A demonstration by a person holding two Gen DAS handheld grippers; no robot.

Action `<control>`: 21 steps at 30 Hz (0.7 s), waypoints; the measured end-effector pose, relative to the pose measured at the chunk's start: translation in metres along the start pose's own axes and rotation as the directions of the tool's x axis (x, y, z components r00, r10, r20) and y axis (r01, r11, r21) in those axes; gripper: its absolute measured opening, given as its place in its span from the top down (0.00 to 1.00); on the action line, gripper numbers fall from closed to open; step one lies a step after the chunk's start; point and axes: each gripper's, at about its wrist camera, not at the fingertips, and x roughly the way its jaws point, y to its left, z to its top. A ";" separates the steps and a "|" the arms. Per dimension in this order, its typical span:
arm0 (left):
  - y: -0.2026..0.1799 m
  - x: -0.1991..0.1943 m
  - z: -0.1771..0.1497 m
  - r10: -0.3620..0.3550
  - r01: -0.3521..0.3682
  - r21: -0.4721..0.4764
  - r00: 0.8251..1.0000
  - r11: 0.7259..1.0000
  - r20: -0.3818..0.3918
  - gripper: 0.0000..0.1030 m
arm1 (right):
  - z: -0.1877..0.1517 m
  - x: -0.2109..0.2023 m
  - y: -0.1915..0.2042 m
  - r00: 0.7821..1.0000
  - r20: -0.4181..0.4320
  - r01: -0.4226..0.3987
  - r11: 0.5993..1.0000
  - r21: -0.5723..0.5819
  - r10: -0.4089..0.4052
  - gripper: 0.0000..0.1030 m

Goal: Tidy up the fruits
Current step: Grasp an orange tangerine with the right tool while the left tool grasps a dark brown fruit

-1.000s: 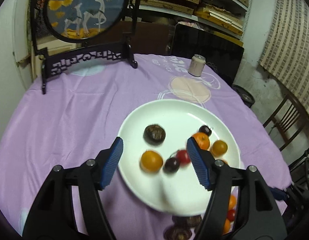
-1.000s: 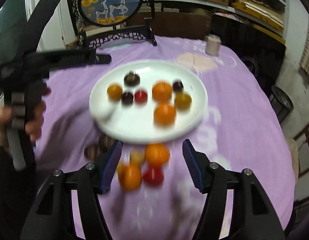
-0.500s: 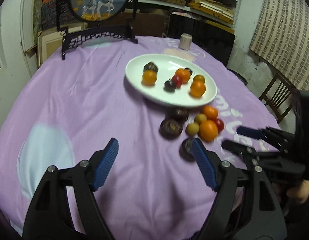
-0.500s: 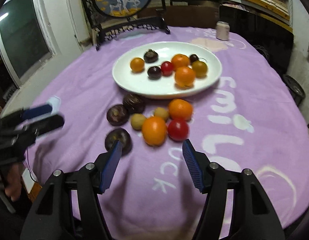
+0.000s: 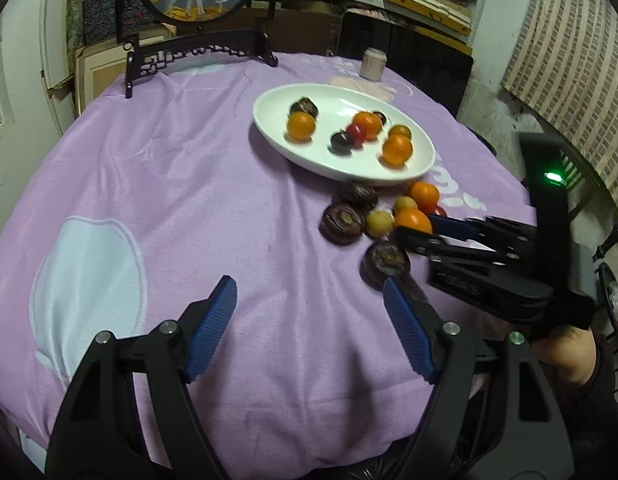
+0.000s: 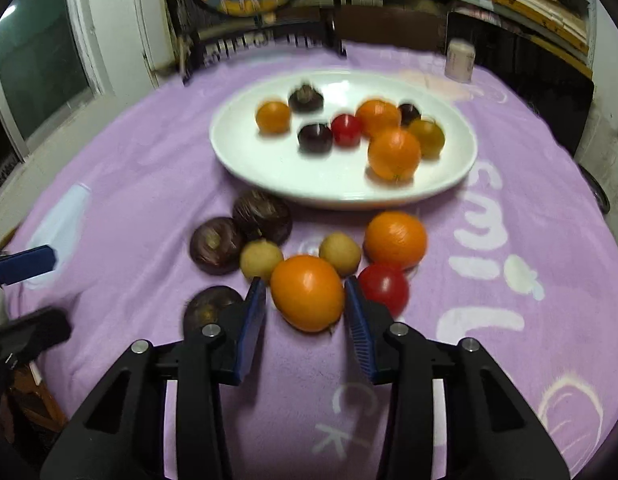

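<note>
Left wrist: left tool (image 5: 309, 322) wide open over bare purple cloth near the bench's front edge, gripping nothing. A dark fruit (image 5: 386, 262) sits just past its right finger and right under the right tool's arm — likely to get nudged if either tool swings. White plate (image 5: 269, 114) sits toward the far edge, already carrying several fruits.

Right wrist: right tool (image 6: 305, 294) partly open, jaws straddling the near orange (image 6: 307, 292), no firm contact visible. Risks: it's round, so an off-centre squeeze could pop it out; red tomato (image 6: 384, 286) touches the right finger's outside, yellow fruit (image 6: 261, 259) sits by the left fingertip — either may roll or get pinched. Plate rim lies in the transfer path; lift first.
</note>
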 end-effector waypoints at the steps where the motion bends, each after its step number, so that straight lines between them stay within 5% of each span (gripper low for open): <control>1: -0.002 0.001 0.000 -0.002 0.002 0.005 1.000 1.000 -0.005 0.25 | 0.000 0.000 -0.001 1.000 0.011 -0.005 1.000 0.002 0.005 0.63; 6: -0.016 0.013 -0.001 -0.018 0.019 0.025 0.999 0.999 -0.040 0.25 | -0.008 -0.022 -0.016 0.998 0.029 -0.060 0.997 0.052 0.058 0.63; 16: -0.050 0.065 0.008 -0.034 0.043 0.078 0.992 0.996 -0.121 0.26 | -0.042 -0.085 -0.075 0.994 0.110 -0.009 0.985 0.174 -0.011 0.63; 21: -0.061 0.085 0.013 0.027 -0.013 0.098 0.991 0.995 -0.135 0.39 | -0.048 -0.083 -0.082 0.994 0.110 -0.047 0.980 0.195 0.025 0.63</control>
